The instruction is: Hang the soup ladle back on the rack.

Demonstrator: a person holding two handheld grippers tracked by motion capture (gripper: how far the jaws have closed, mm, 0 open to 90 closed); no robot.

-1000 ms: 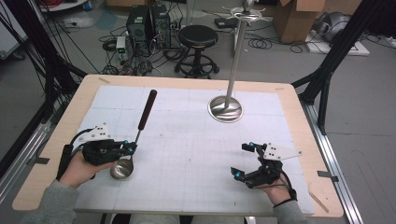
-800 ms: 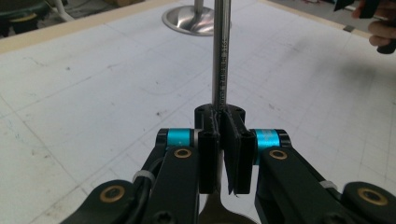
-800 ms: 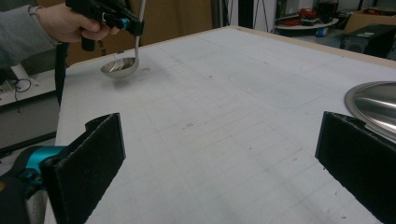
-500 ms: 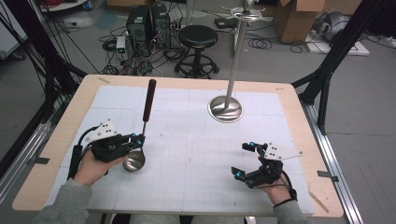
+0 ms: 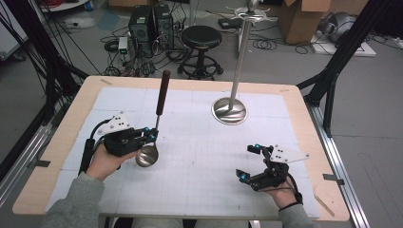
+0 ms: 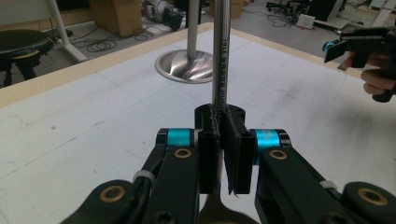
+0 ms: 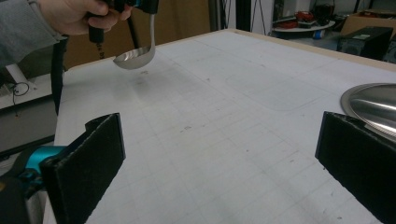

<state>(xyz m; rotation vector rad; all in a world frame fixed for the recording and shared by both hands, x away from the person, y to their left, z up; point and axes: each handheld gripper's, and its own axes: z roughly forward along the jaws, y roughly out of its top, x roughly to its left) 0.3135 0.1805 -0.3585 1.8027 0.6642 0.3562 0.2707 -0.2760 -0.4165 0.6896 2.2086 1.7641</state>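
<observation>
While clamped (left gripper [image 5: 151, 136]) — ladle [image 5: 148, 154] hangs.

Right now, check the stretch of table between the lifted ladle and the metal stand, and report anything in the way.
Nothing visible stands there. The left tool is shut on the steel ladle with the dark wooden handle, bowl off the white mat. Between it and the shiny round-based metal stand the mat shows bare. The open right tool sits off to the side.

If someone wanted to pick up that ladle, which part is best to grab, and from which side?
Probably the thin metal shaft just above the bowl, where the left gripper is shut on the ladle now, coming from the side. The shaft there is narrow and straight, so flat jaws close fully on it; the round bowl would likely slip.
</observation>
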